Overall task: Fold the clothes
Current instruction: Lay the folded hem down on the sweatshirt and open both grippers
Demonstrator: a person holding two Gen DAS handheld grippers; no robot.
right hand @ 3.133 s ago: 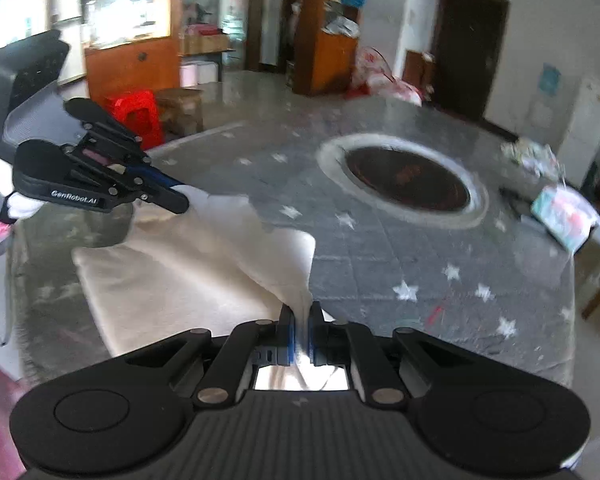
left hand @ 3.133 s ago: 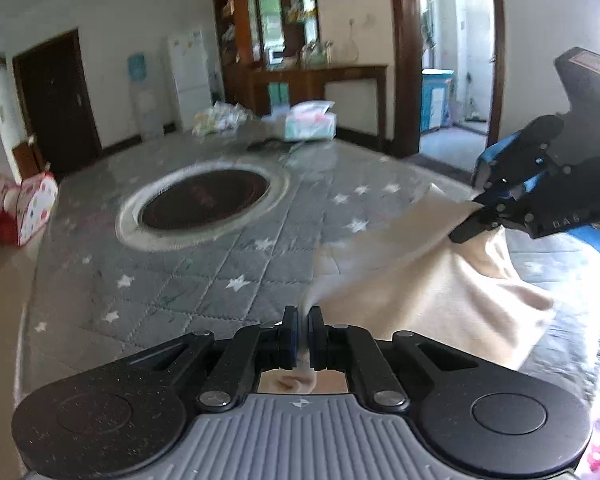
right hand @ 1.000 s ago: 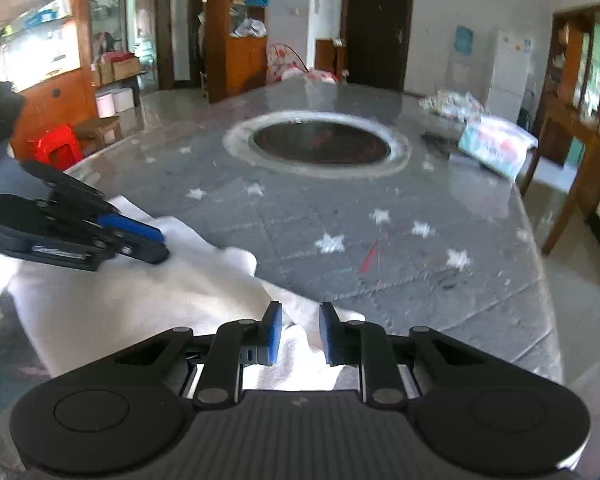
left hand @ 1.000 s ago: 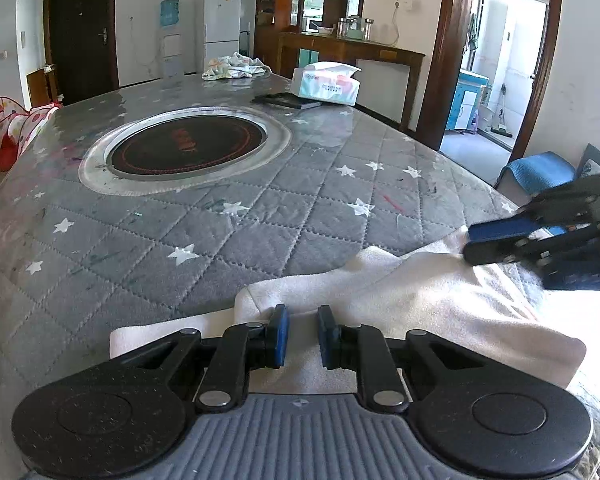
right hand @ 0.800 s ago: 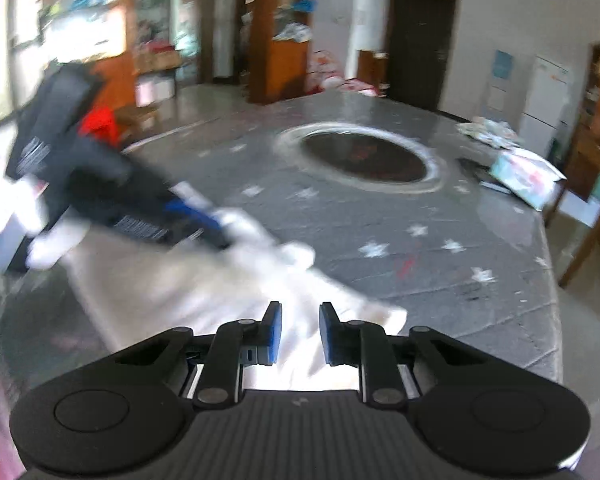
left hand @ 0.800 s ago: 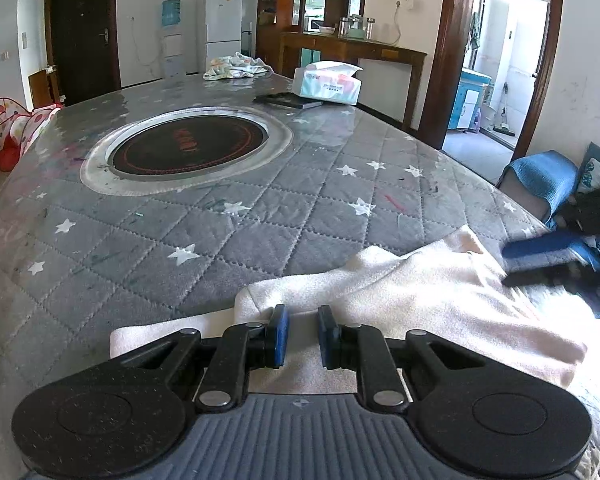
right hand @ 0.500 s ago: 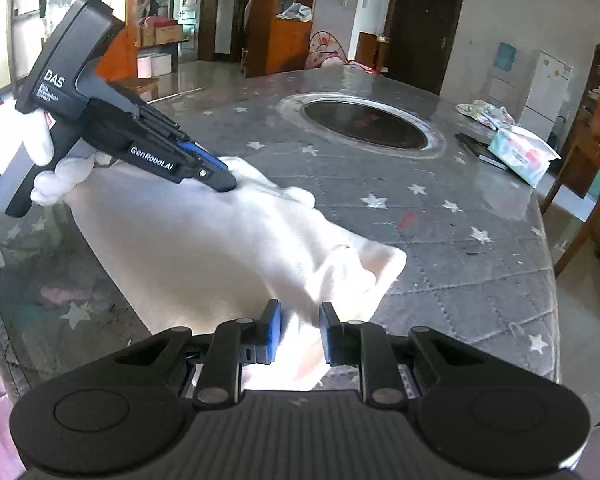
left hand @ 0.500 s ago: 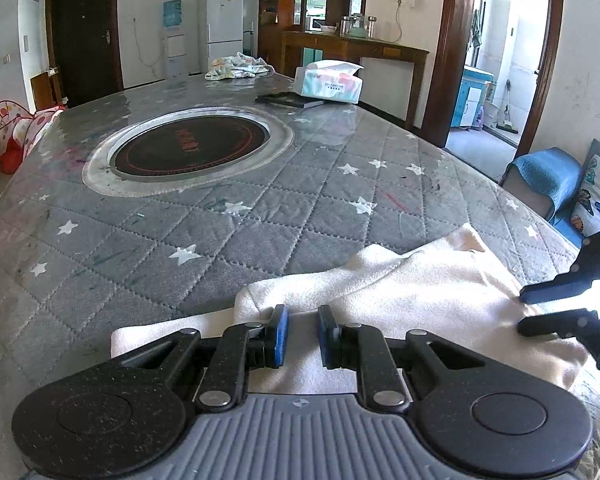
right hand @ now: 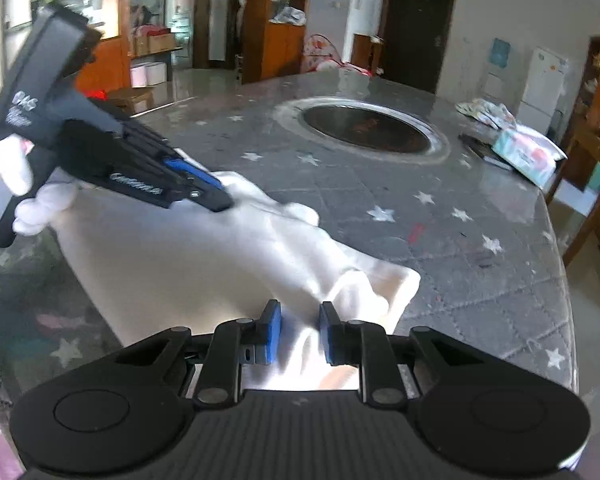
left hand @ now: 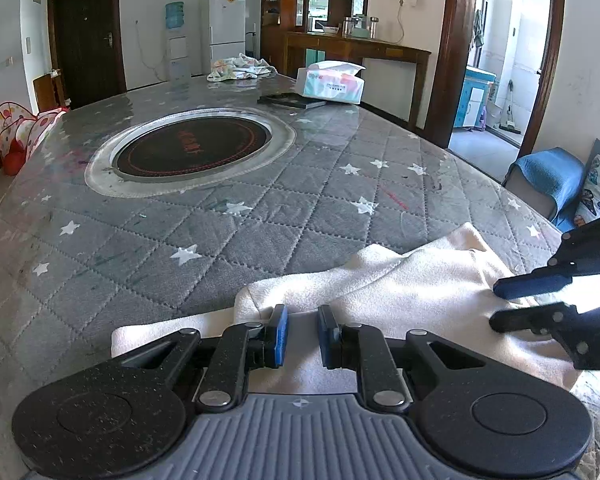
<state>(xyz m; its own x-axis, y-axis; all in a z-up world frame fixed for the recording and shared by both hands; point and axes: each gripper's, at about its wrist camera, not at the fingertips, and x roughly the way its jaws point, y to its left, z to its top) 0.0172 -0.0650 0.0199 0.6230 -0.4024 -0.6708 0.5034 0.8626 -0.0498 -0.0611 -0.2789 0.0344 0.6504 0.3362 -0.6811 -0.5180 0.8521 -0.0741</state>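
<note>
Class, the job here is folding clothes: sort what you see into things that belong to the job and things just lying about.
Belongs to the job:
cream fleece garment
left gripper, open
right gripper, open

Just lying about:
pastel tissue pack
flat black book-like item
crumpled patterned cloth
round black inset hotplate

I held the black left gripper (left hand: pixel 302 336) and black right gripper (right hand: pixel 300 332) low, jaws parted; my white-gloved hand (right hand: pixel 32 204) gripped the left.
</note>
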